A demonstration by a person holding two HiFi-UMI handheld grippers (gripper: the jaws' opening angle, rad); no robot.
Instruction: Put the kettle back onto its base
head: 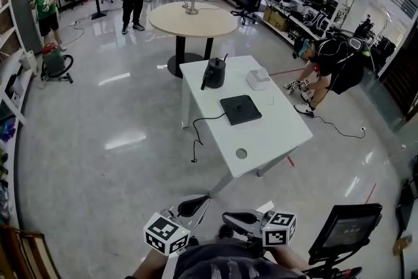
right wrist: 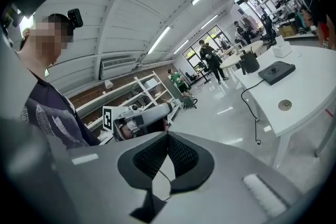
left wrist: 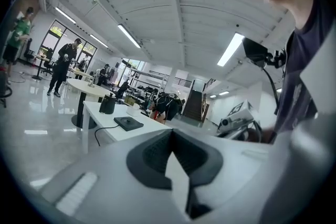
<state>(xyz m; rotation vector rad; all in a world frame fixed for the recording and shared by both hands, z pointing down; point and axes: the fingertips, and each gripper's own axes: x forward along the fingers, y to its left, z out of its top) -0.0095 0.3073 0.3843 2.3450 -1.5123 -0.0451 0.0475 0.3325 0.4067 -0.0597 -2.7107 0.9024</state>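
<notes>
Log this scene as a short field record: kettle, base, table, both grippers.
kettle: black, upright on the white table, off its base, towards the far end
base: flat black pad, mid-table, bare; cable hangs over the table's edge
white box: beside the kettle
left gripper: jaws shut, empty, short of the table
right gripper: jaws shut, empty, short of the table
task state: kettle not yet on base

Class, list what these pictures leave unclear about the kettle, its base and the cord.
Kettle: head view, too small to show its contents.
Base: every view, too small to show its contact.
Cord: head view, hanging end too small to tell whether it is plugged in.
</notes>
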